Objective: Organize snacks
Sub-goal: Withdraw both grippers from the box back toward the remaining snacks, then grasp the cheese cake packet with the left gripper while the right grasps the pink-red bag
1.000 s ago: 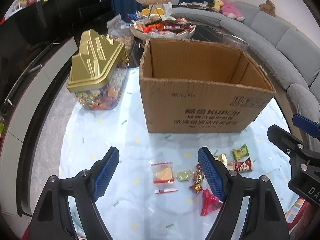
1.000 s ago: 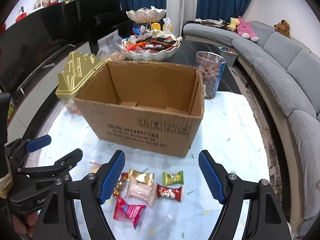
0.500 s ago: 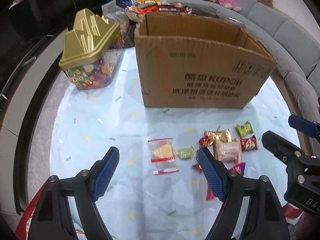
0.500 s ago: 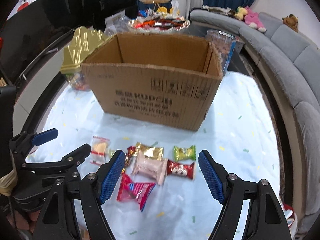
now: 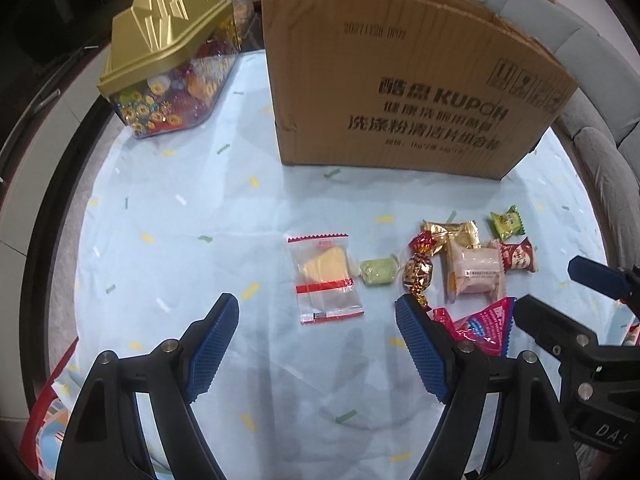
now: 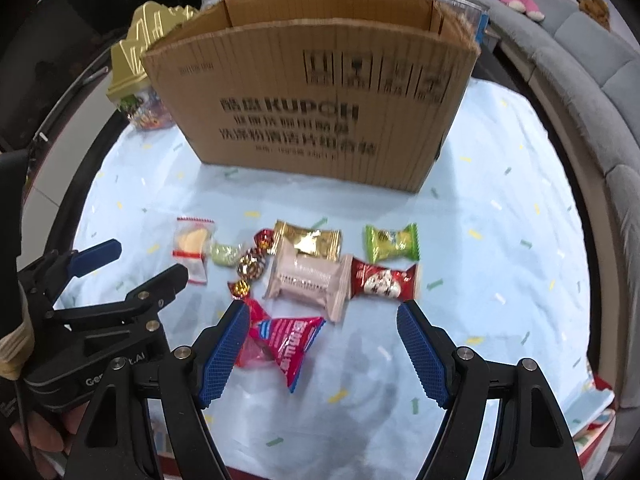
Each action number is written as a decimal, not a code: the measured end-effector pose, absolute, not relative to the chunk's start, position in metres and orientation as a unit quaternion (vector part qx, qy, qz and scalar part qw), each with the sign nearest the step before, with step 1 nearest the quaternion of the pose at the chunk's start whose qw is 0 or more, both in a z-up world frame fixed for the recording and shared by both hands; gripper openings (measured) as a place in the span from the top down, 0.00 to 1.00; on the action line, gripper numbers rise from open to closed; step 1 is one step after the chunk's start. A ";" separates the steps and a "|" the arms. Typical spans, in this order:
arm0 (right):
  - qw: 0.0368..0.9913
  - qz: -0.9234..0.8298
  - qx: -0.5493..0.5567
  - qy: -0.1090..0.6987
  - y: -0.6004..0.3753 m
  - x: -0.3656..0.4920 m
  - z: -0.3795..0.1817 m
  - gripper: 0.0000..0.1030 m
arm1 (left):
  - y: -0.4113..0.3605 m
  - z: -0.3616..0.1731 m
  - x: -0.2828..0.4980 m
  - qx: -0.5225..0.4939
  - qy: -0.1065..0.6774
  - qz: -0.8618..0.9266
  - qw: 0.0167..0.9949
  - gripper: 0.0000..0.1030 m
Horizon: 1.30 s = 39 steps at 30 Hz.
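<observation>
Right wrist view: eight wrapped snacks (image 6: 308, 280), one cardboard box (image 6: 320, 108).

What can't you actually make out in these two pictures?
- Inside of the cardboard box: left view, hidden by its front wall; right view shows only the far wall.
- Red triangular packet: left view, partly behind a finger.
- Box print: right view, blurred.
- Gold-lidded jar: right view, partly behind the box.

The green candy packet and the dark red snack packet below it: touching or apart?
Apart. The right wrist view shows a strip of tablecloth between the green candy packet and the dark red snack packet.
</observation>
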State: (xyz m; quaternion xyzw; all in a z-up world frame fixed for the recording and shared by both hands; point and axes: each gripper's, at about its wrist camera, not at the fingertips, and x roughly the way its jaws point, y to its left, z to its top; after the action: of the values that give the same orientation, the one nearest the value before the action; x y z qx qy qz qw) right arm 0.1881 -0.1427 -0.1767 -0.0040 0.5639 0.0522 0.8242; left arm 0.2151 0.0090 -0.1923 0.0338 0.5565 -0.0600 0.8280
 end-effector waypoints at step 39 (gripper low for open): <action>0.769 0.095 0.020 0.631 -0.111 0.206 -0.243 0.41 | 0.020 -0.250 0.256 0.015 0.585 -0.067 0.808 0.34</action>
State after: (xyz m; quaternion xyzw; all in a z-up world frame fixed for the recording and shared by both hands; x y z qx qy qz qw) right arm 0.2060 -0.1112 -0.2426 0.0202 0.6314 0.0949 0.7694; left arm 0.2555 0.0202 -0.2502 0.0148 0.5846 -0.0673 0.8084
